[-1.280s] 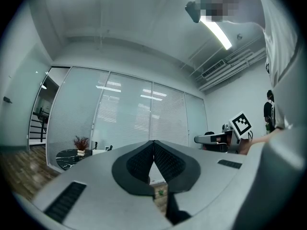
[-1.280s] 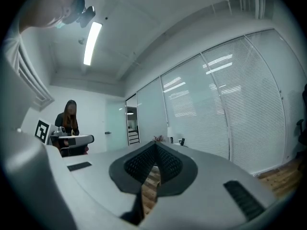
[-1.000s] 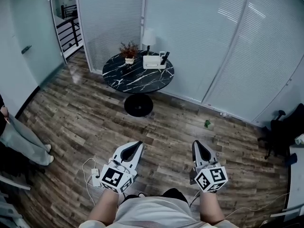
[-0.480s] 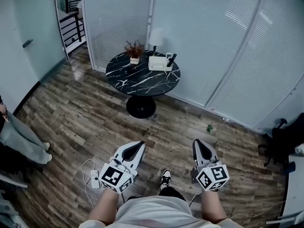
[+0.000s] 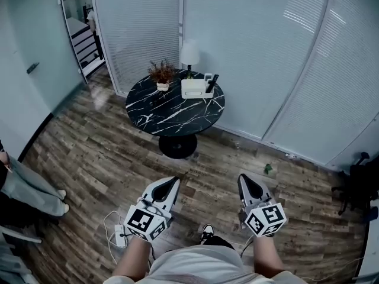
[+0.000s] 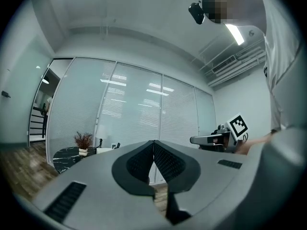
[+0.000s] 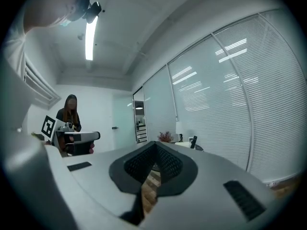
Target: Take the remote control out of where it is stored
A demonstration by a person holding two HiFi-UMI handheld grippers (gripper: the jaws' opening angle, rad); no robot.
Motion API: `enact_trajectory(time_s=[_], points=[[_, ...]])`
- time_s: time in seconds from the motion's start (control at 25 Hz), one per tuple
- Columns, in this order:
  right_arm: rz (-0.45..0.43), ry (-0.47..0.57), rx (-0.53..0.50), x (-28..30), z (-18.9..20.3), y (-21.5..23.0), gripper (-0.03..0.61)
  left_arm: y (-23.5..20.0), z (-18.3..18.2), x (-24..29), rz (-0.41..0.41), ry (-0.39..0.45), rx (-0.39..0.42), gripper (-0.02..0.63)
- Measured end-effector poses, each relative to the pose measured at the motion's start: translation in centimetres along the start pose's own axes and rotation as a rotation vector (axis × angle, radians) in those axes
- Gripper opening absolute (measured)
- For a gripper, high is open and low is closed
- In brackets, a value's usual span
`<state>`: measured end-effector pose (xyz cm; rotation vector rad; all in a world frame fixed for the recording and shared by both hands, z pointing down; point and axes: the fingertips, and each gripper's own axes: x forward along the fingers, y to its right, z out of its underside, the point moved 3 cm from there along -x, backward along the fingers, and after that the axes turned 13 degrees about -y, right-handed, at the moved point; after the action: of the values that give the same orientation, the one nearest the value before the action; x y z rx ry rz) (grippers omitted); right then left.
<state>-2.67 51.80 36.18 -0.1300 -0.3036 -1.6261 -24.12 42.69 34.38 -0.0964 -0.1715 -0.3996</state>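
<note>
A dark remote control stands upright in a white holder at the back of a round black marble table. In the right gripper view the remote shows small and far off. My left gripper and right gripper are held level over the wooden floor, well short of the table. Both are shut with nothing between the jaws. The left gripper view shows its jaws meeting at the tips, and the right gripper looks the same in its own view.
A small potted plant and a white lamp stand on the table beside the holder. Frosted glass walls run behind it. A person's legs are at the left edge. A power strip with cable lies on the floor by my feet.
The table has come nearer and shifted in the head view as I walk toward it. Both grippers keep their pose and stay shut.
</note>
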Motion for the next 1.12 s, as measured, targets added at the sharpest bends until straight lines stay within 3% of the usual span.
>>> enact_trajectory(time_s=[0.36,0.68,1.12], points=[[-0.058,-0.018,0.038,6.4,-2.0,11.4,0.012,-1.6,-2.1,11.3,-0.084,-0.032,0.000,0.009],[-0.104,-0.048,0.092,11.2,-1.3,15.5,0.012,-4.0,-2.7,16.2,-0.140,-0.070,-0.001,0.009],[-0.005,-0.069,0.096,17.4,-3.4,19.8,0.012,-10.6,-3.7,24.0,-0.065,-0.050,0.017,0.009]])
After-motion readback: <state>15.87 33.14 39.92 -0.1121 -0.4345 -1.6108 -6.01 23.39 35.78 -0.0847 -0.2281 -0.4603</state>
